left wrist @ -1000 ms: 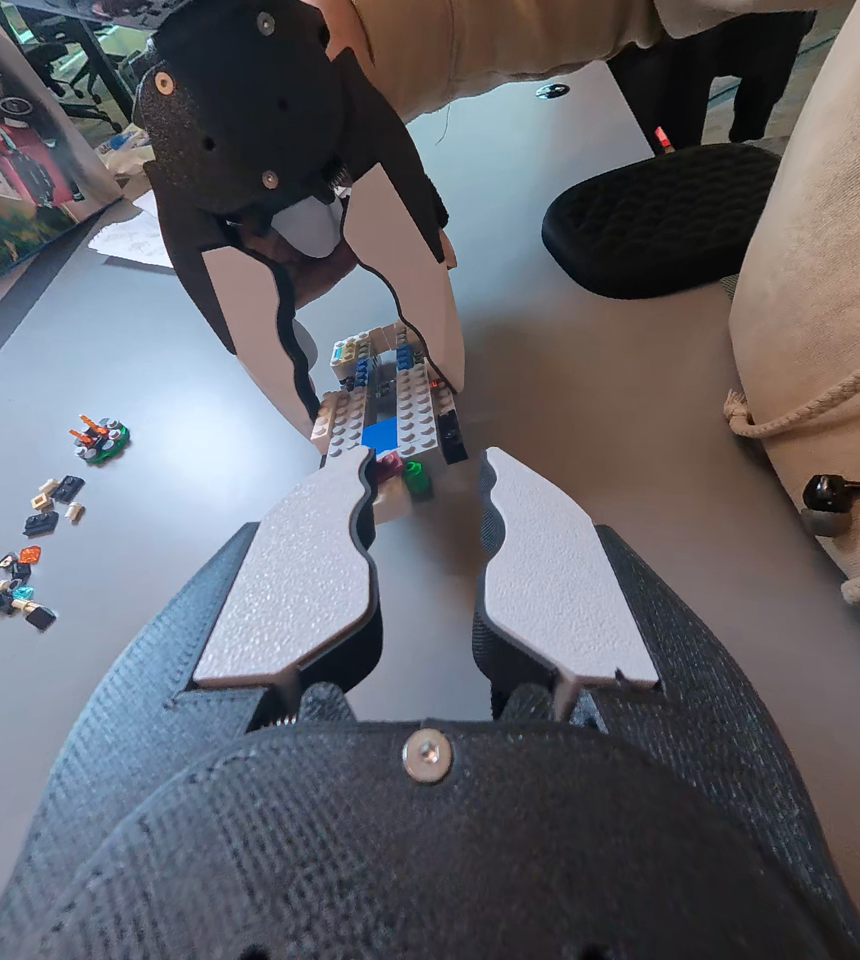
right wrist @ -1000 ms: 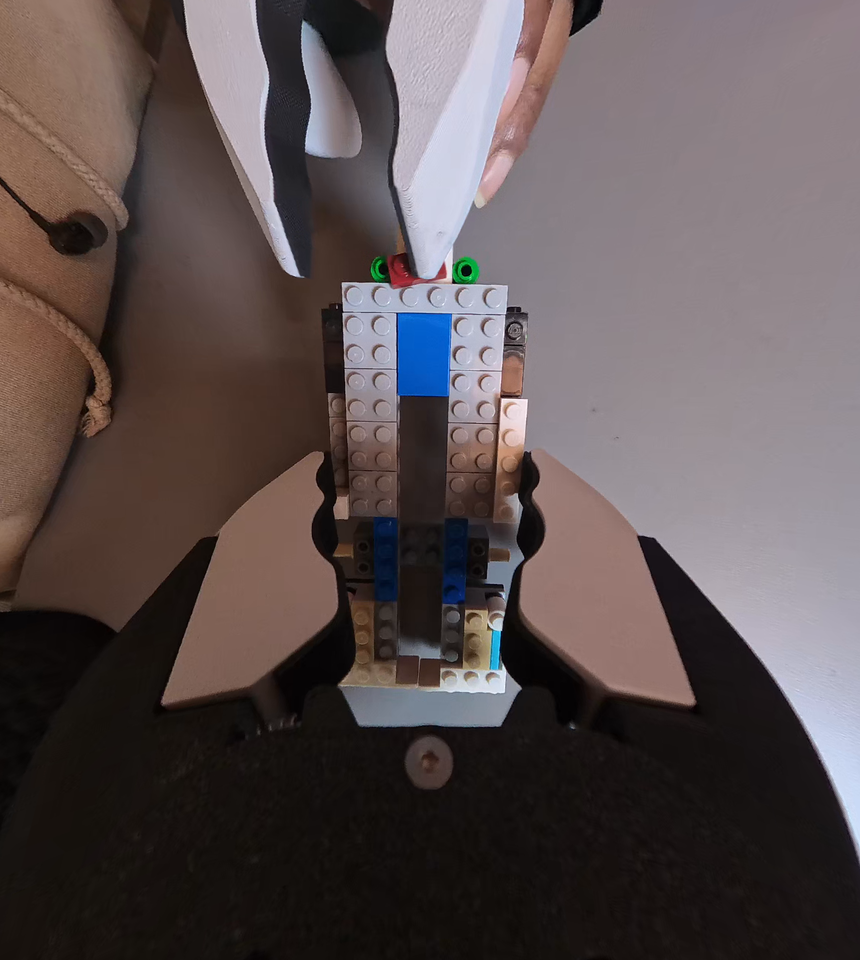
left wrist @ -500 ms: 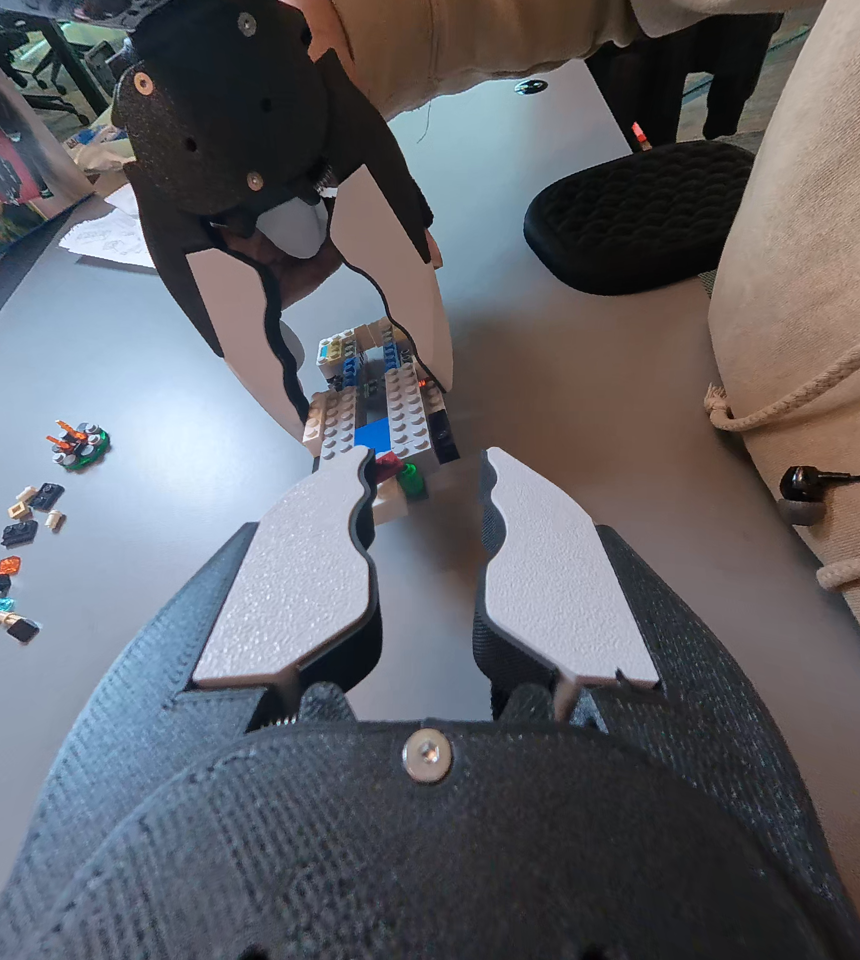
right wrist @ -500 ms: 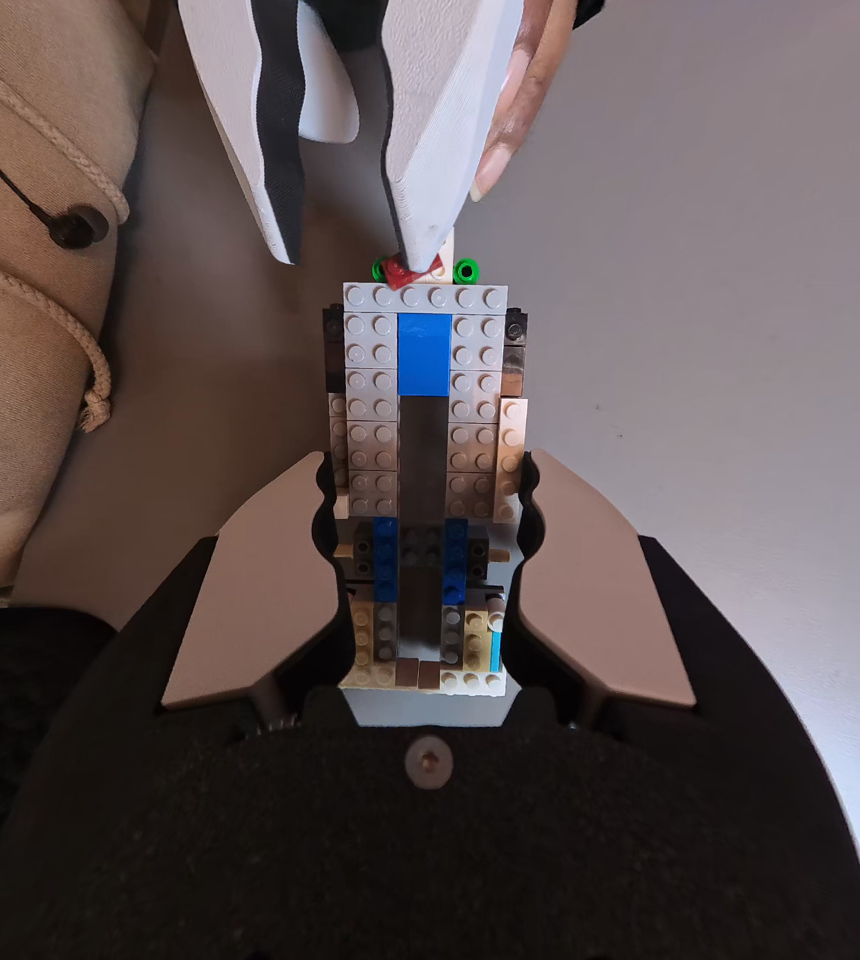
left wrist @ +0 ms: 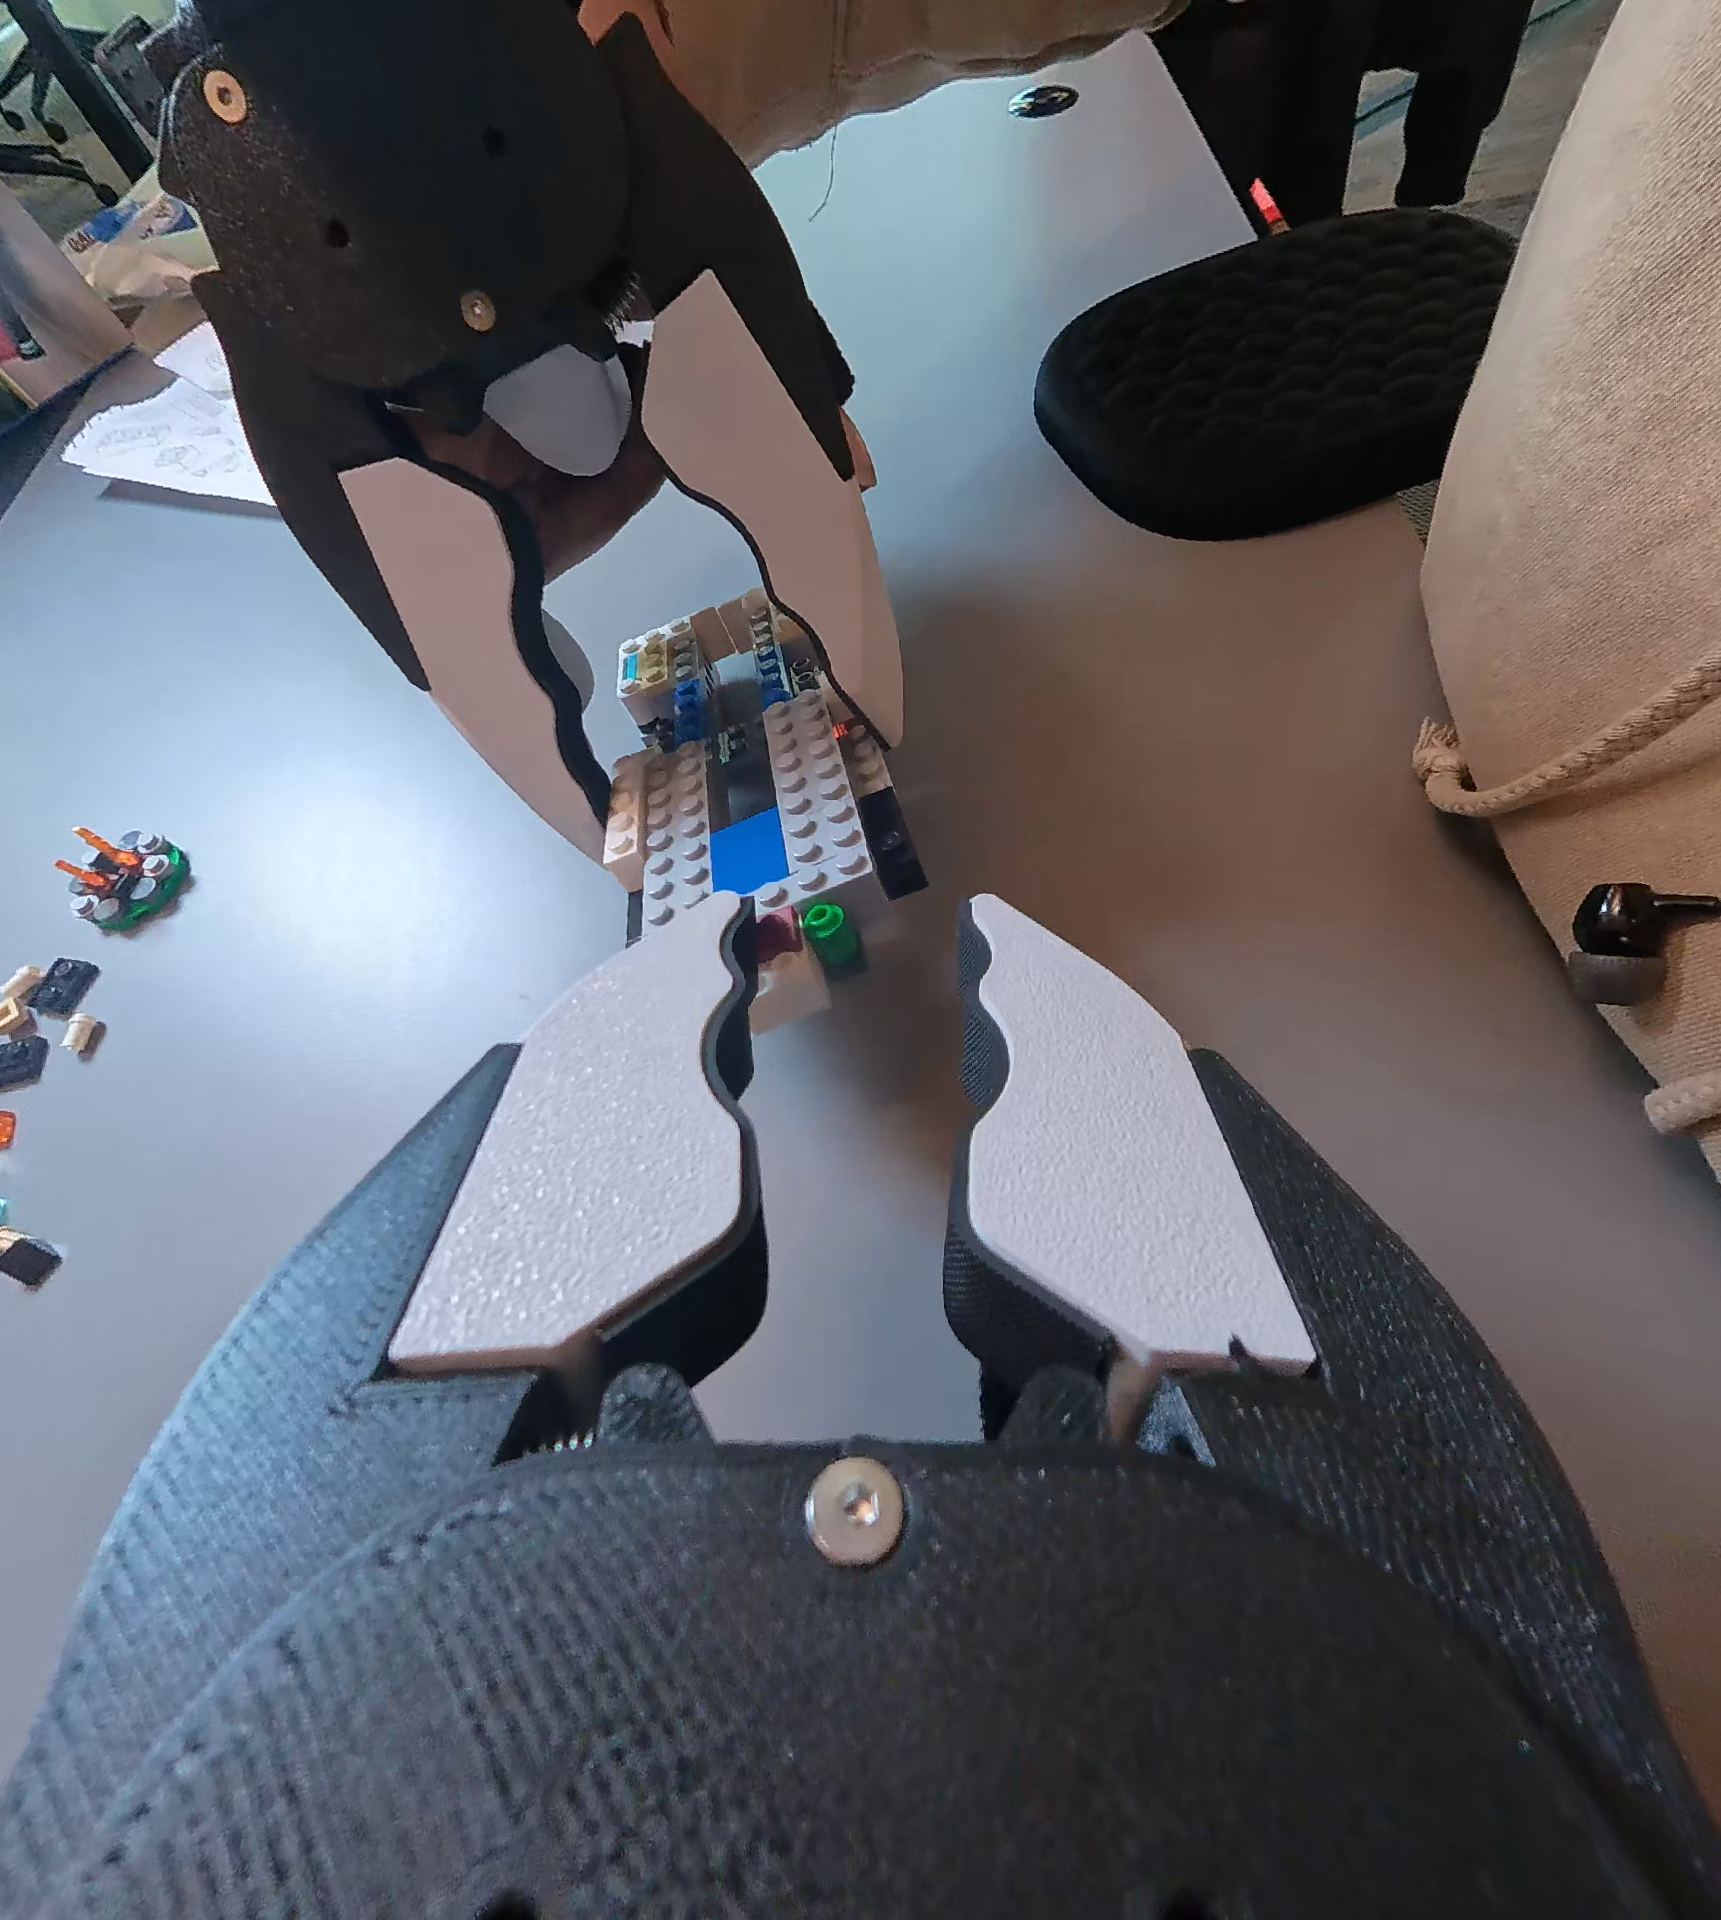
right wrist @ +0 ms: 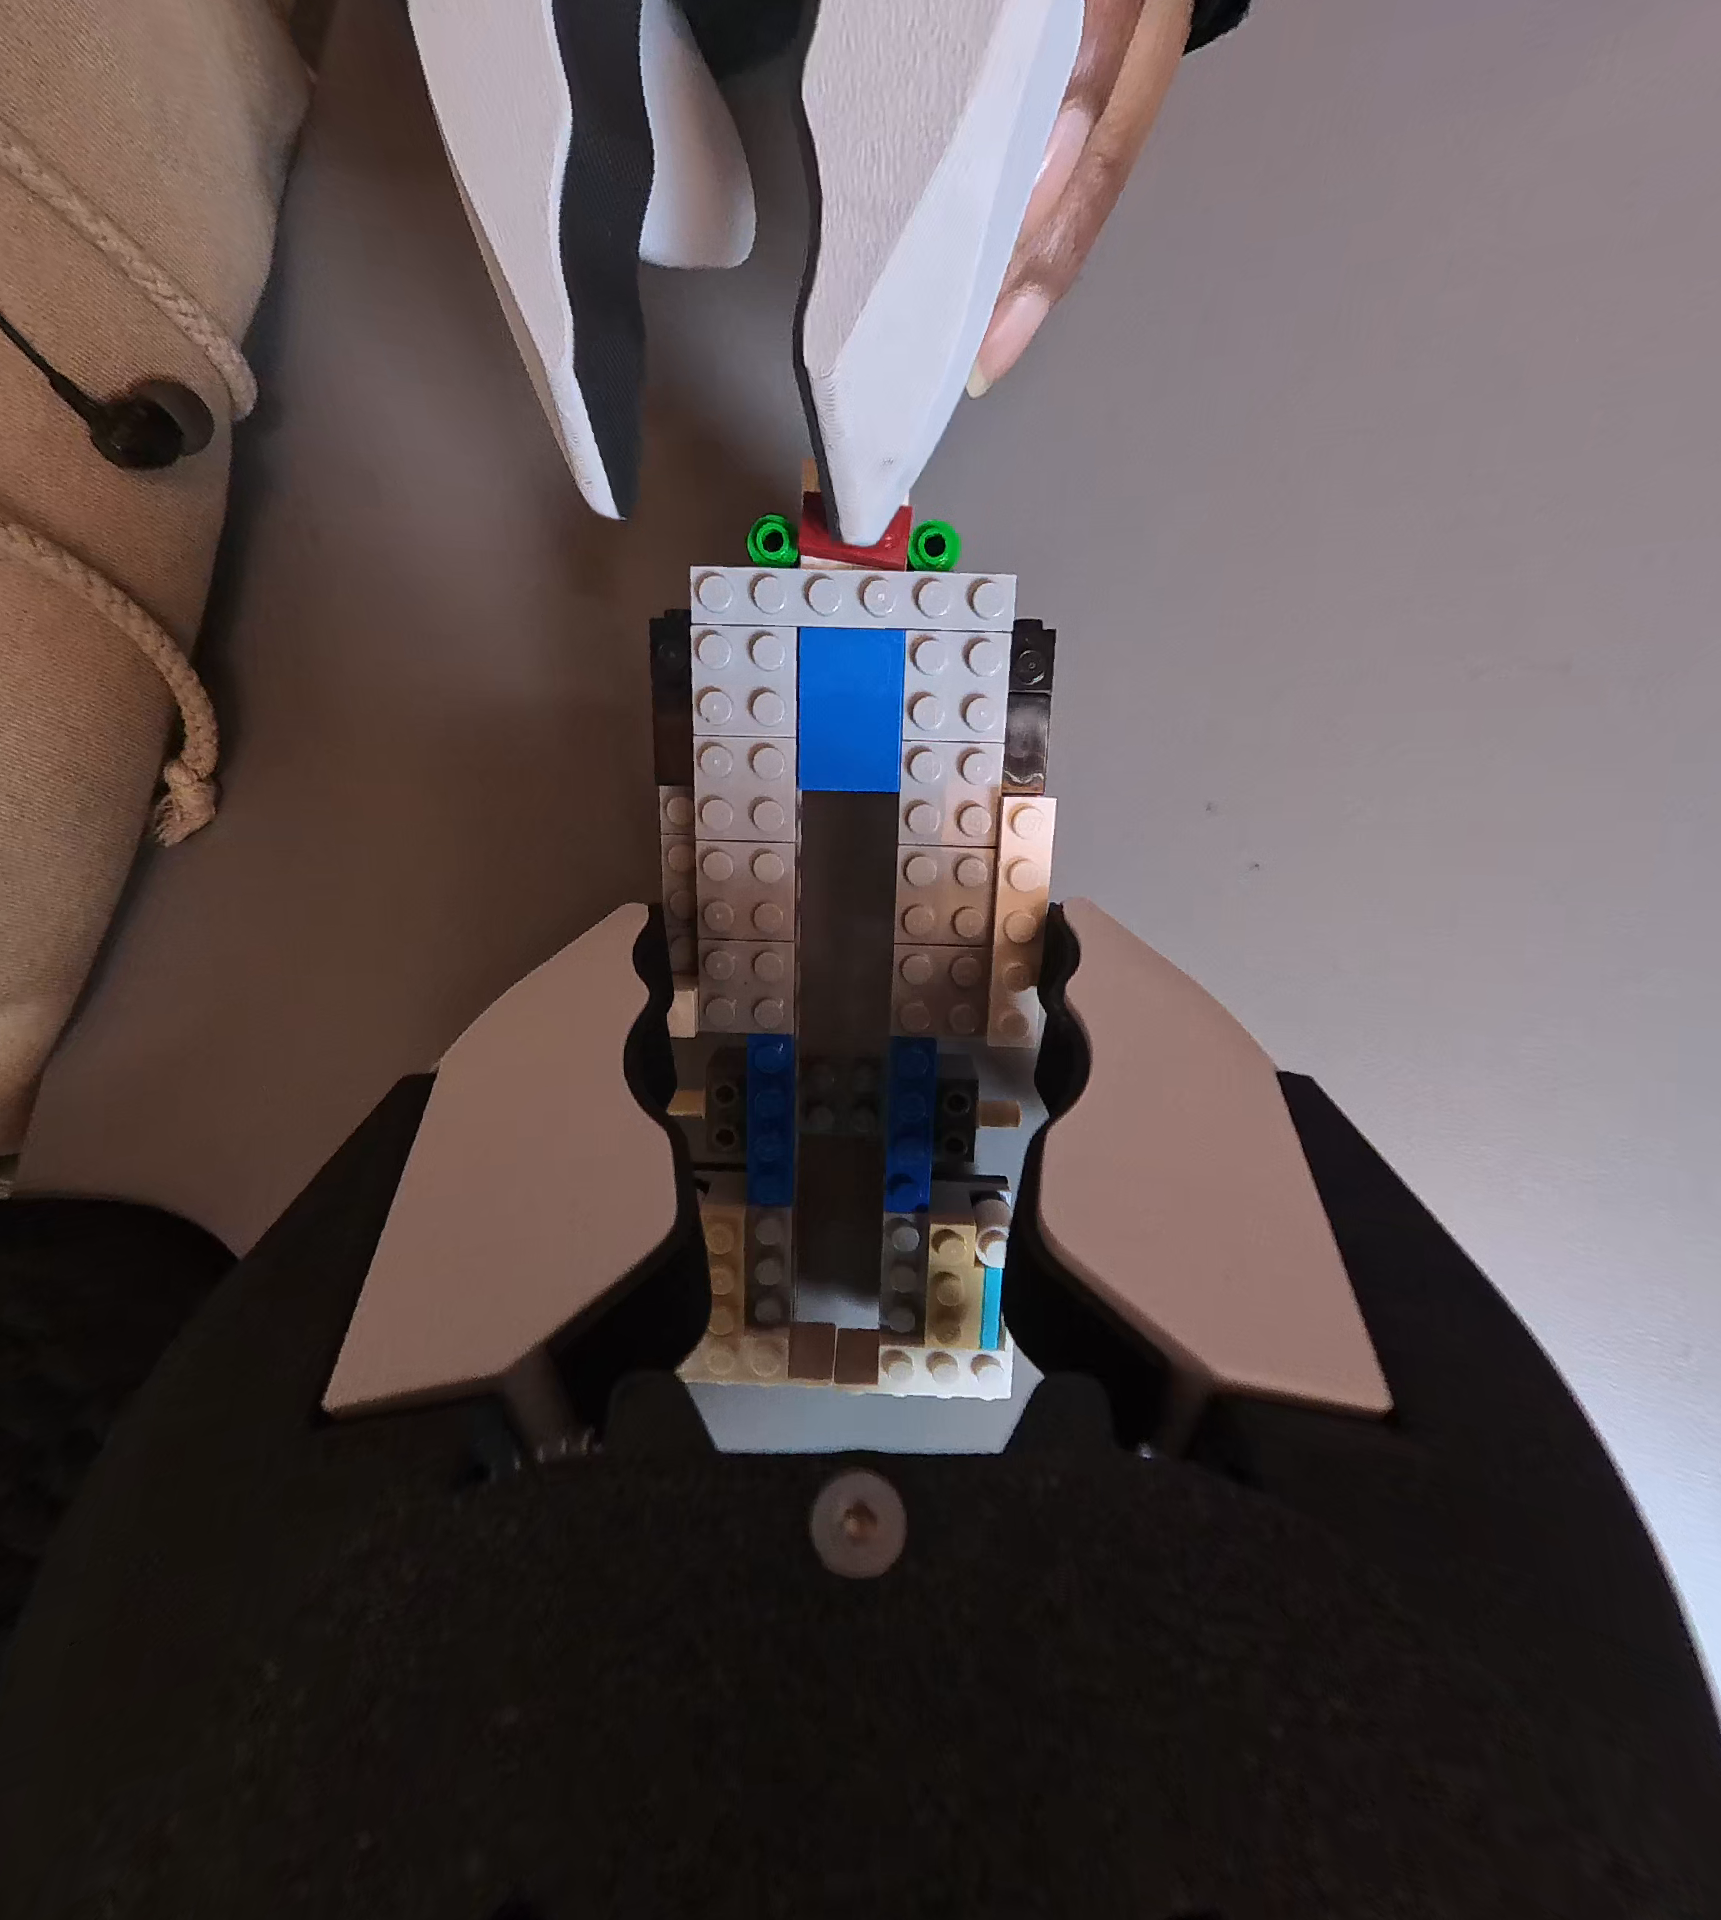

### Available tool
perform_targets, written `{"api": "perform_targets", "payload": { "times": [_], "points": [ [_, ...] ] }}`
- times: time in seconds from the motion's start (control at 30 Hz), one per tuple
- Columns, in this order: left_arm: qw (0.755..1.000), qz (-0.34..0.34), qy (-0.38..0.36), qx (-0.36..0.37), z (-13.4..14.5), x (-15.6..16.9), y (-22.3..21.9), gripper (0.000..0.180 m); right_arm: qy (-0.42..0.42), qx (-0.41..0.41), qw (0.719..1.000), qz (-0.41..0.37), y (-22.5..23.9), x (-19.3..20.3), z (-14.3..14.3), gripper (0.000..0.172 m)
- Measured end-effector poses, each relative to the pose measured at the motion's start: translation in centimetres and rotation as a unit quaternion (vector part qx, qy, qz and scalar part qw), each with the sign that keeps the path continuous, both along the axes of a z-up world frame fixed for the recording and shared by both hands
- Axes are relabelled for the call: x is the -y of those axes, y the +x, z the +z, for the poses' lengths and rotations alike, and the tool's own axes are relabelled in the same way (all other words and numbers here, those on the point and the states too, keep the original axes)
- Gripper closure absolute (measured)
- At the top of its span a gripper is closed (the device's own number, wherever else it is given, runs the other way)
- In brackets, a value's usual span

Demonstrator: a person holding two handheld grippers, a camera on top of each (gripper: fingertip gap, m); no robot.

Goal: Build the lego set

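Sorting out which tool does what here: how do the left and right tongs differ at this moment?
The right tongs straddle the brick model, a pad against each long side; the left tongs grip nothing. Only one left fingertip touches the model, resting on the dark red piece at its end between the two green studs. The right tongs stand wider apart than the left. Both have pale fingers with wavy black pads and meet at the same model.
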State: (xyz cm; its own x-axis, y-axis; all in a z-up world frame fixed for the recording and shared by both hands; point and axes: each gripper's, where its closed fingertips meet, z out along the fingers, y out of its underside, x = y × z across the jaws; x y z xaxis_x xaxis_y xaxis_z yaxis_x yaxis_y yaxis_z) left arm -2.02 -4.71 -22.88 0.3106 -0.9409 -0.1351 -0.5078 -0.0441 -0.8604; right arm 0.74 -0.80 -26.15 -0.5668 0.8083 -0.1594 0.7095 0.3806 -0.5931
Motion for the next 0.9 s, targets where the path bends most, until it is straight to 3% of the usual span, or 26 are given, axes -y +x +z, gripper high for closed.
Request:
{"api": "perform_targets", "payload": {
  "times": [0.33,0.5,0.67,0.9],
  "points": [
    [1.000,-0.003,0.009,0.002,0.4,0.0,0.2,0.144,-0.001,0.001,1.000,0.003,0.0,0.1,-0.1,0.103],
    [0.995,0.019,0.085,-0.037,0.8,-0.8,-1.4,0.139,-0.016,0.002,1.000,0.008,0.2,0.1,0.3,0.103],
    [0.954,0.006,0.255,-0.160,0.8,-1.6,-2.2,0.138,-0.064,0.014,0.998,0.025,0.5,0.8,1.0,0.103],
    [0.916,-0.060,0.334,-0.216,1.2,-1.0,-1.1,0.150,-0.100,0.023,0.994,0.036,0.4,1.2,1.5,0.103]
  ]
}}
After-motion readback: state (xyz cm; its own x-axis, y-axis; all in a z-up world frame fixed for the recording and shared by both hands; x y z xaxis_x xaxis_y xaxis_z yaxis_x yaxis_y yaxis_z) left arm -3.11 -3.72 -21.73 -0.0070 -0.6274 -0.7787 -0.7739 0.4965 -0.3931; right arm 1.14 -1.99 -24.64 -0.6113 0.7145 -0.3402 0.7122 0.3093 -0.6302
